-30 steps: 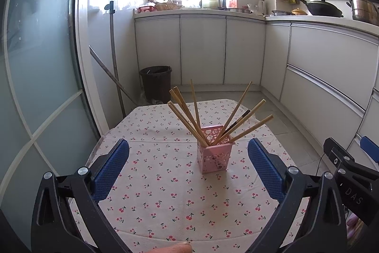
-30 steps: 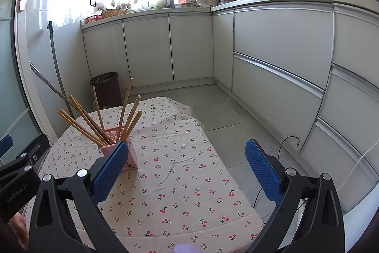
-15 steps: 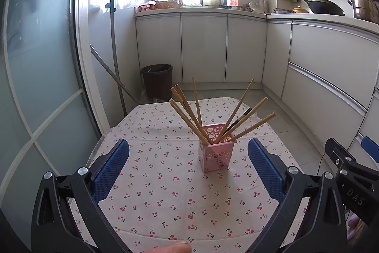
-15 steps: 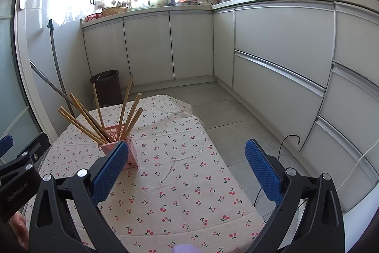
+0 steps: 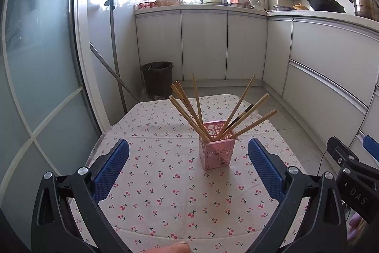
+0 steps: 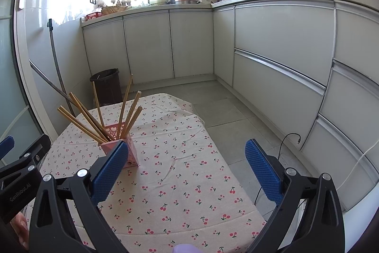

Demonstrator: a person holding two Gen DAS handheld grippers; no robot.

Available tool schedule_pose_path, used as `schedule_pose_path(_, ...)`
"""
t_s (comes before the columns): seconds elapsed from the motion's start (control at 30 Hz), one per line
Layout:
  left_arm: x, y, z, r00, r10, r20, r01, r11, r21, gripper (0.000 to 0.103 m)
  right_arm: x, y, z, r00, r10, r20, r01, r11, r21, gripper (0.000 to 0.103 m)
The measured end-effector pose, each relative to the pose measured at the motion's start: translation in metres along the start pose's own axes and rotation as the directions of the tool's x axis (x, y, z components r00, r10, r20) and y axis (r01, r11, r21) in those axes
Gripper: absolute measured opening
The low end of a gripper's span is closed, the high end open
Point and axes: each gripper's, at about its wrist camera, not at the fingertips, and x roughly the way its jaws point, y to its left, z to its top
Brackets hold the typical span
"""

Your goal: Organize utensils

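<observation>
You've drawn back slightly from the pink holder (image 5: 216,150) of chopsticks (image 5: 189,114) at 12 o'clock; left gripper (image 5: 188,166) and right gripper (image 6: 187,168) gape wide, empty.

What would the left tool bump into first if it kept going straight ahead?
Probably the pink holder full of chopsticks. It stands on the cherry tablecloth slightly right of centre between the left tool's open blue pads, though depth is hard to judge.
</observation>
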Motion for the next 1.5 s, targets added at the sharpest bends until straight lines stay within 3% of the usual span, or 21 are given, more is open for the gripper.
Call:
schedule_pose_path(0.97,0.0049,-0.0025,-0.0038,1.000,-0.001,-0.018,0.001,1.000,0.003,0.096,0.0019,-0.0017,0.0010,1.000,0.006,-0.020,-0.005,1.000,0.004,0.096)
schedule_pose_path(1.3,0.0036,-0.0078,-0.0067,0.999,-0.053,-0.008,0.053,0.998,0.024,0.088,0.0031,-0.0019,0.0011,1.000,0.004,-0.023,-0.004,1.000,0.003,0.096)
schedule_pose_path(1.4,0.0028,-0.0100,-0.0071,1.000,-0.026,-0.007,0.027,0.999,0.038,0.095,0.0037,-0.0018,0.0006,1.000,0.002,-0.024,-0.002,1.000,0.002,0.096)
schedule_pose_path(1.5,0.0015,-0.0096,-0.0066,1.000,-0.005,-0.004,0.005,1.000,0.031,0.096,0.0044,-0.0019,0.0004,1.000,0.000,-0.027,0.000,1.000,0.001,0.096)
